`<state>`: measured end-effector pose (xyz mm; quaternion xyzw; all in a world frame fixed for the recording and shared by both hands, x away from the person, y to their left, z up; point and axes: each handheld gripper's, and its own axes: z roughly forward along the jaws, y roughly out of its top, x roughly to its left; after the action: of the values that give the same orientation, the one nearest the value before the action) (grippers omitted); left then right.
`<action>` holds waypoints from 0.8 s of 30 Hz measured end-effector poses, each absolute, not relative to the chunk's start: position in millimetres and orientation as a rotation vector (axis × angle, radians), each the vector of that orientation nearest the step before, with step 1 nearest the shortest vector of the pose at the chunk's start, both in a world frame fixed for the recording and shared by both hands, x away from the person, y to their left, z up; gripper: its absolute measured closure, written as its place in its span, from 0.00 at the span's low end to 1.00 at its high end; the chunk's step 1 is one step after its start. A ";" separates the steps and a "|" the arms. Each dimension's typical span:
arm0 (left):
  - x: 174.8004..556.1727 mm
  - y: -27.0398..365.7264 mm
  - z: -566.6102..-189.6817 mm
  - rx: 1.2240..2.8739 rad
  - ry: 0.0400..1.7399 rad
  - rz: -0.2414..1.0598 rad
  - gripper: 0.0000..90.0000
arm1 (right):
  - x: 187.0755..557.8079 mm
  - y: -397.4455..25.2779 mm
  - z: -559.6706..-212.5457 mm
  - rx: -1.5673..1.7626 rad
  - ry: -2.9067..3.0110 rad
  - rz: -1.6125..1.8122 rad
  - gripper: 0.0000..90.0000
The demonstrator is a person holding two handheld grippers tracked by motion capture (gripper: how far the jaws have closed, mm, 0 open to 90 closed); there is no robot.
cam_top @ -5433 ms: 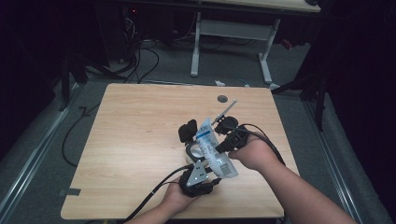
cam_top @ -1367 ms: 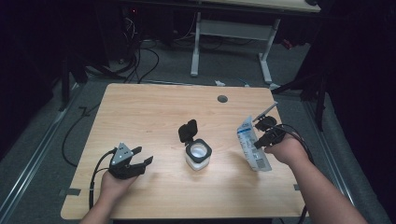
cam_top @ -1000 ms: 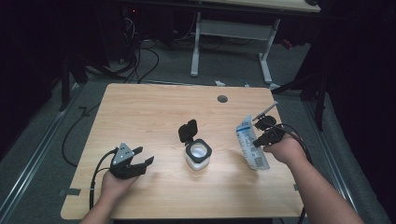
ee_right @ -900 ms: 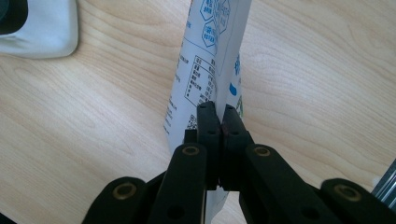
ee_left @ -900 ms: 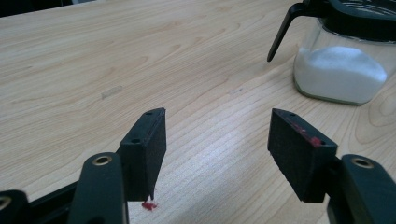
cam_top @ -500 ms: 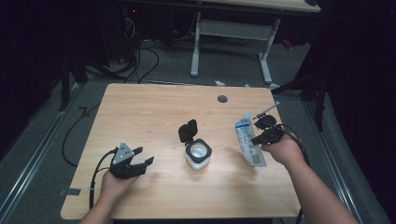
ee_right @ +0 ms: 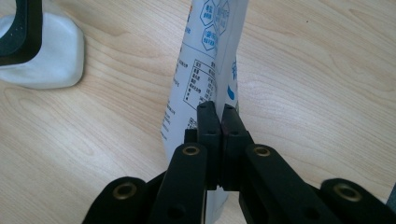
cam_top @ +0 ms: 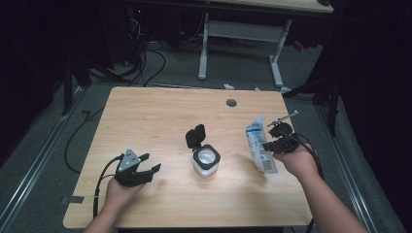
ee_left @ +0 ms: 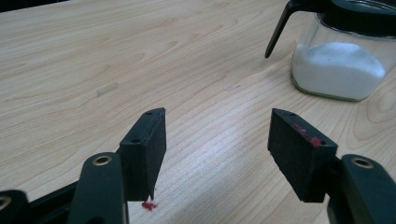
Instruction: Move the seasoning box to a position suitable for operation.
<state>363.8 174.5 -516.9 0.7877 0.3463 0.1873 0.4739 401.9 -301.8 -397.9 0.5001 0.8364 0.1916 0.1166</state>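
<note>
A clear jar (cam_top: 206, 161) of white powder, its black flip lid (cam_top: 195, 135) open, stands mid-table; in the left gripper view the jar (ee_left: 343, 60) is at the upper right. A white and blue printed pouch (cam_top: 258, 145) is held at the table's right side, with my right gripper (cam_top: 270, 144) shut on it. The right gripper view has the jaws of my right gripper (ee_right: 218, 116) pinched on the pouch (ee_right: 205, 65), the jar (ee_right: 39, 44) at upper left. My left gripper (cam_top: 145, 171) rests open near the front left, left of the jar, its pads (ee_left: 147, 144) holding nothing.
The wooden table (cam_top: 160, 111) has a round cable hole (cam_top: 231, 103) near its far edge. Cables trail from both grippers over the front edge. Beyond the table are a dark floor, loose cables and a white desk frame (cam_top: 240, 34).
Since 5.4 s ago both grippers have left the jar: the left moved to the front left, the right carried the pouch to the right. In the last second the pouch tilted slightly more upright.
</note>
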 end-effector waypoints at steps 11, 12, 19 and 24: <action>363.8 173.7 -517.9 1.925 0.851 0.456 0.42 | 390.2 -307.0 -408.0 1.437 2.414 0.618 1.00; 363.9 173.7 -518.0 1.927 0.849 0.457 0.42 | 389.3 -307.1 -408.0 1.432 2.412 0.623 1.00; 363.9 173.8 -518.6 1.926 0.846 0.459 0.42 | 380.0 -312.7 -408.3 1.421 2.356 0.702 1.00; 363.6 173.6 -518.6 1.931 0.847 0.460 0.42 | 373.7 -317.5 -411.8 1.420 2.320 0.744 1.00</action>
<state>363.6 173.6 -518.6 0.7886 0.3458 0.1879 0.4724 373.7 -317.5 -411.8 0.4971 0.8120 0.2603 0.1603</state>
